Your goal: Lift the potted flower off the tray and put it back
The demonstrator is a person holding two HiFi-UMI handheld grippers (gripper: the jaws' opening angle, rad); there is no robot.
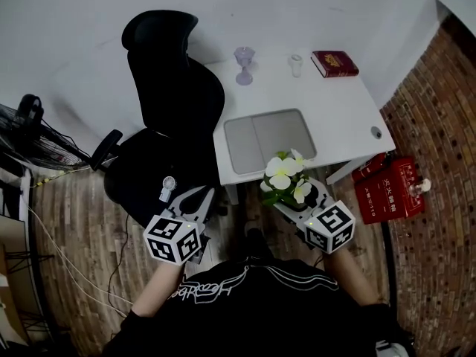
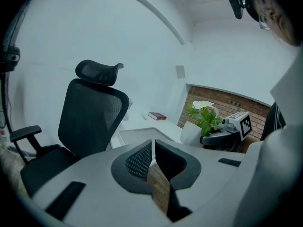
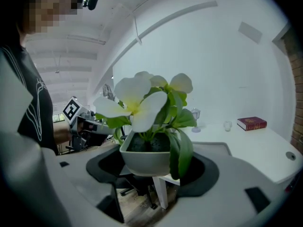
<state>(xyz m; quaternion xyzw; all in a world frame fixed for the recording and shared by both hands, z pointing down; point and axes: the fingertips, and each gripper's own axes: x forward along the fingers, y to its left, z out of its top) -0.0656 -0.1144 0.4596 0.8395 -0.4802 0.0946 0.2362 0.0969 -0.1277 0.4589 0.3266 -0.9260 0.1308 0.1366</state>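
The potted flower (image 1: 285, 177), white blooms and green leaves in a white pot (image 3: 146, 161), hangs in the air in front of the desk's near edge. My right gripper (image 1: 291, 193) is shut on the pot, one jaw on each side of it (image 3: 151, 163). The grey tray (image 1: 269, 140) lies bare on the white desk beyond it. My left gripper (image 1: 195, 197) is low at the left, by the chair seat, its jaws shut with nothing between them (image 2: 152, 151). The left gripper view shows the flower (image 2: 204, 118) at its right.
A black office chair (image 1: 171, 88) stands left of the desk. At the desk's far edge are a stemmed glass (image 1: 244, 64), a small glass (image 1: 296, 64) and a red book (image 1: 335, 62). Red boxes (image 1: 390, 188) sit on the floor by the brick wall.
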